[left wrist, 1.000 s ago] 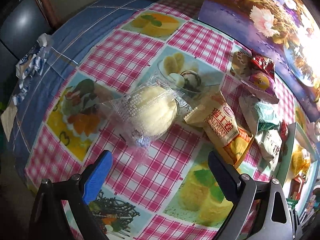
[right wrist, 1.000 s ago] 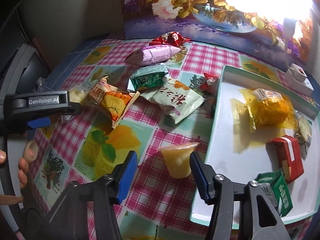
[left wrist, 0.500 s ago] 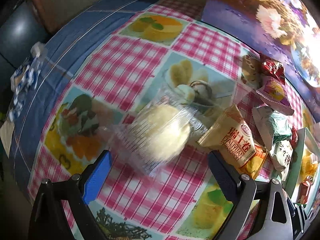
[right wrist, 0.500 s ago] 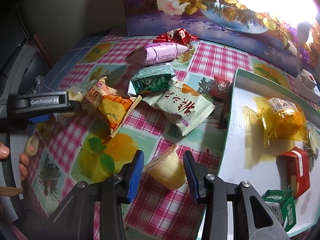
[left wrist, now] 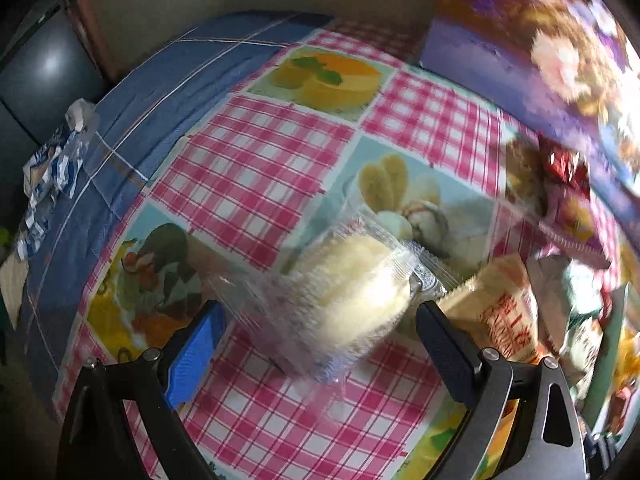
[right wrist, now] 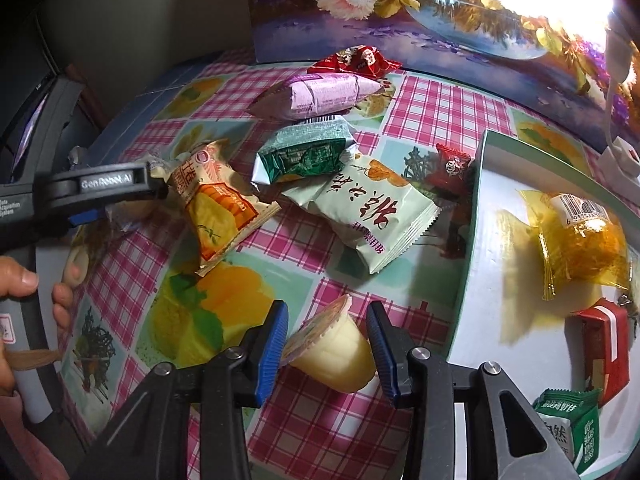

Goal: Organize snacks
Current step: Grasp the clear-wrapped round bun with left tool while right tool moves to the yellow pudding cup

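Note:
In the left wrist view, a pale bun in a clear wrapper (left wrist: 352, 292) lies on the checked tablecloth, between the wide-open fingers of my left gripper (left wrist: 320, 344). In the right wrist view, my right gripper (right wrist: 328, 340) is open around a yellow jelly cup (right wrist: 336, 352) lying on its side; the pads stand close on either side of it. The white tray (right wrist: 500, 320) at the right holds a yellow wrapped snack (right wrist: 580, 240), a red packet (right wrist: 608, 340) and a green packet (right wrist: 568, 420). The left gripper also shows in the right wrist view (right wrist: 120, 196).
Loose snacks lie mid-table: an orange packet (right wrist: 220, 216), a green packet (right wrist: 308, 156), a pale green packet (right wrist: 372, 208), a pink packet (right wrist: 324, 92), and red ones (right wrist: 356, 60). A flower picture (right wrist: 400, 12) stands behind. The table's left edge is near the bun.
My left gripper has moved forward so the bun now sits between its fingers. My right gripper has moved onto the jelly cup and narrowed around it.

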`<state>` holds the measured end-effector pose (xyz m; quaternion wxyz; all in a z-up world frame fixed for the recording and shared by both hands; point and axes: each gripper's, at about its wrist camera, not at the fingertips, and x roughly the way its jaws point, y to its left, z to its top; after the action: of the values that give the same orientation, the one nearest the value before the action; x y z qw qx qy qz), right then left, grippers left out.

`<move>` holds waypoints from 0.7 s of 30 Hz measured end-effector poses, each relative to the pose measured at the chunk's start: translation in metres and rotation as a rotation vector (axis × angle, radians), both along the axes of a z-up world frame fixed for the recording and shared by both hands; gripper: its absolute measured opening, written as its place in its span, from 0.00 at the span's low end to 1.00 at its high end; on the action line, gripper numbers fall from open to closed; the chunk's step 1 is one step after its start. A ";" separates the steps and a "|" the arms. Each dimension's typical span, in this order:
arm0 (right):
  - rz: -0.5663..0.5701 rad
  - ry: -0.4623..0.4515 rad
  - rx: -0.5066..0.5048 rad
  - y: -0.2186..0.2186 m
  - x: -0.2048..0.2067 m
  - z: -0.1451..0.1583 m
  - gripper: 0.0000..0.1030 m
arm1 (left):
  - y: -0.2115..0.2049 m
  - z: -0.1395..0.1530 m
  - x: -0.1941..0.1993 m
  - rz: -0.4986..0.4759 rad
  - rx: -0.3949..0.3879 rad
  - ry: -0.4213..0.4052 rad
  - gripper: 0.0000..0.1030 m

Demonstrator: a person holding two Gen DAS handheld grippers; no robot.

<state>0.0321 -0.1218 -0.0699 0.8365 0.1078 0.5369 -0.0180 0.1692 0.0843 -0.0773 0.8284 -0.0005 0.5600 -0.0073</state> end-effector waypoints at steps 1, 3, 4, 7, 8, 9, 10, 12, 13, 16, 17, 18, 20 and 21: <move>0.000 0.000 -0.001 0.000 0.000 0.000 0.42 | 0.004 0.002 0.001 0.008 -0.030 -0.005 0.93; 0.000 0.000 0.000 0.000 0.000 0.000 0.42 | 0.012 0.006 0.004 0.022 -0.075 -0.011 0.93; 0.000 0.001 0.001 0.000 0.000 0.000 0.42 | 0.012 0.007 0.006 0.032 -0.086 -0.014 0.93; -0.001 0.000 0.002 0.000 0.000 0.000 0.42 | 0.014 0.008 0.009 0.050 -0.083 -0.023 0.93; -0.001 0.001 0.002 0.000 0.000 0.000 0.42 | 0.013 0.006 0.009 0.052 -0.078 -0.024 0.93; 0.000 0.001 0.002 0.000 0.001 0.000 0.42 | 0.010 0.005 0.007 0.051 -0.070 -0.023 0.93; 0.001 0.001 0.001 -0.001 0.001 0.000 0.42 | 0.008 0.003 0.007 0.048 -0.060 -0.020 0.93; 0.004 0.002 -0.001 0.000 0.001 0.000 0.42 | 0.004 -0.003 0.009 0.050 -0.042 -0.016 0.93; 0.005 0.002 -0.002 0.000 0.001 -0.001 0.42 | 0.004 -0.005 0.010 0.061 -0.048 -0.019 0.93; 0.009 0.003 -0.002 0.001 0.000 0.000 0.42 | 0.014 -0.005 0.012 0.108 -0.107 -0.033 0.80; 0.008 0.003 -0.001 0.001 0.001 0.000 0.42 | 0.015 -0.005 0.013 0.109 -0.119 -0.041 0.76; 0.008 0.003 0.000 0.001 0.001 0.000 0.42 | 0.016 -0.003 0.013 0.110 -0.123 -0.051 0.67; 0.009 0.003 0.001 0.001 0.001 0.000 0.42 | 0.017 -0.001 0.013 0.109 -0.123 -0.059 0.60; 0.009 0.003 0.000 0.001 0.000 0.000 0.42 | 0.018 -0.001 0.012 0.106 -0.125 -0.056 0.58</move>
<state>0.0326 -0.1210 -0.0700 0.8357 0.1053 0.5388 -0.0142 0.1817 0.1018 -0.0779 0.8415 -0.0815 0.5341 0.0017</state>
